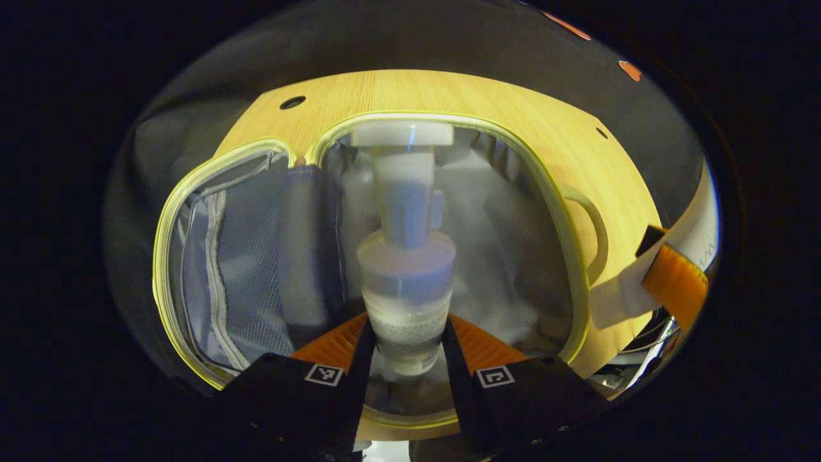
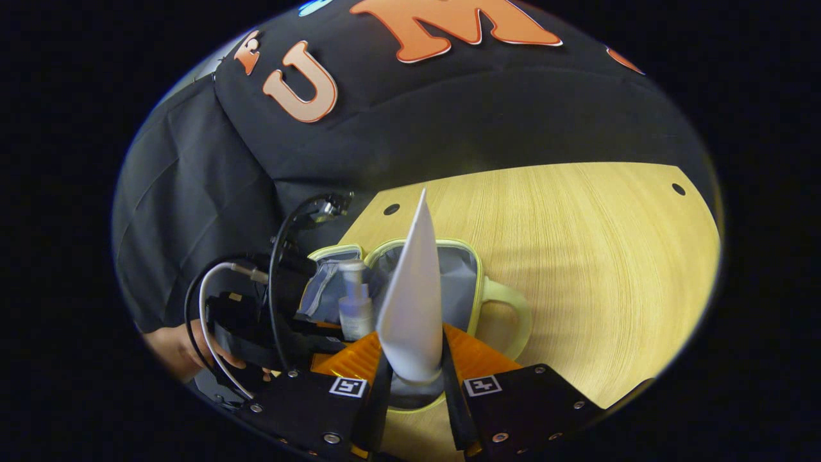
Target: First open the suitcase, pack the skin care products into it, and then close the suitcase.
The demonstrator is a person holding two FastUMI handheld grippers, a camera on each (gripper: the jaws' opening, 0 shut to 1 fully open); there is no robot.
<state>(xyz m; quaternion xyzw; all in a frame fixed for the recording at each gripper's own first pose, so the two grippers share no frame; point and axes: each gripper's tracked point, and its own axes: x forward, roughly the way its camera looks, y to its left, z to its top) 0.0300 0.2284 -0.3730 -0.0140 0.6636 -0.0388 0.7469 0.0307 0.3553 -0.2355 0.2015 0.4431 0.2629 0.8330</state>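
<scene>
L gripper [image 1: 405, 350] clamps a pump bottle [image 1: 405, 269] w/ both fingers, held over the open suitcase [image 1: 564, 256], above its grey-lined half. R gripper [image 2: 410, 372] grips a white tube [image 2: 414, 301], also above the suitcase, nearer its handle [image 2: 513, 314]. Suitcase lies on wooden table [image 2: 609, 256]; black cloth wall [image 2: 449, 115] behind it.

Light wood-grain tabletop [image 2: 596, 269] w/ small round holes near far edge, upper centre + upper right of right gripper view. Suitcase [image 2: 507, 308] lies open on it, centre-left of frame, yellow-green rim & handle; grey lining, mesh pocket in lid at left of left gripper view.
</scene>
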